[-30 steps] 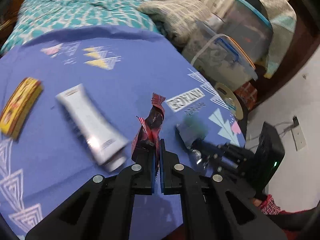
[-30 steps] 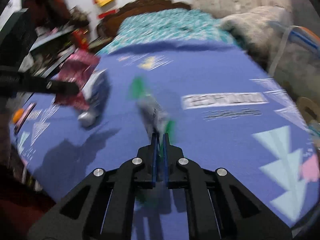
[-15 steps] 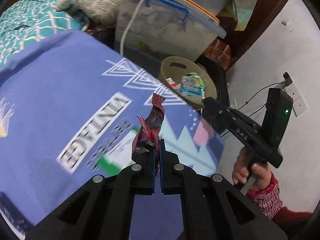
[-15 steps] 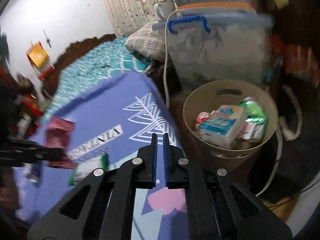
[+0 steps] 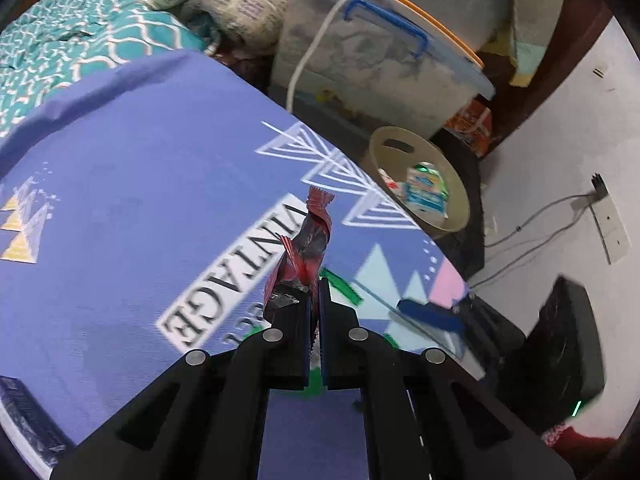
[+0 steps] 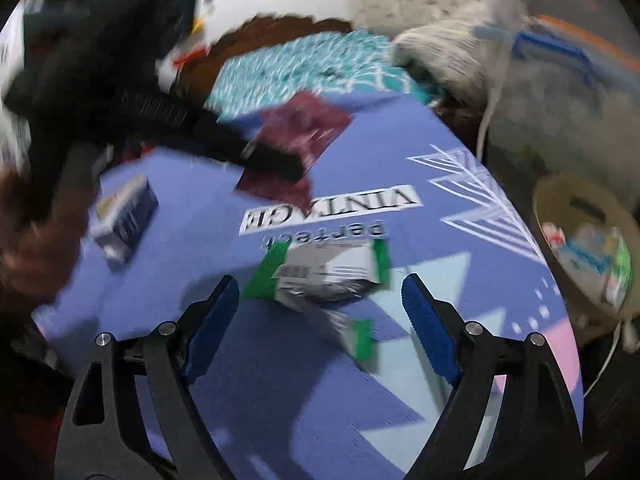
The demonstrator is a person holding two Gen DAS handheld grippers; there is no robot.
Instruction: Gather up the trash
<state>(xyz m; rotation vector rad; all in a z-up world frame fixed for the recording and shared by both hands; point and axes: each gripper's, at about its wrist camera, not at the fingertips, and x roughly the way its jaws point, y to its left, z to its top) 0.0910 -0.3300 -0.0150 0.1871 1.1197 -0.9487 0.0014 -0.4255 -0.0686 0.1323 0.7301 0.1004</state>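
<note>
- Left tongs (image 5: 316, 292) pressed together, pinching a red wrapper (image 5: 310, 240) by its bottom end, held up over the purple cloth (image 5: 140, 184) on the desk.
- Right tongs (image 6: 320, 300) spread wide, empty, hovering just above a silver and green wrapper (image 6: 324, 268) lying flat on the cloth near the word VINTAGE.
- Looks very light and thin, that red wrapper; crinkly and floppy, so likely to bend or flutter when moved.
- Probably slippery foil on the silver and green one; best to take hold across its puffy middle, or by a green end where the foil folds.
- Not breakable, either of them; a soft squeeze should be enough.
- Round tan bin (image 5: 416, 184) down on the floor just past the edge of the desk, already holding a few packets, one blue and white and one green.
- Big clear box (image 5: 384, 64) with a blue handle and orange lid behind the bin; too cloudy to tell what is inside.
- Small blue box (image 6: 124, 216) on the cloth off to the side, blurred.
- Bed with a teal blanket (image 5: 80, 48) behind the desk.
</note>
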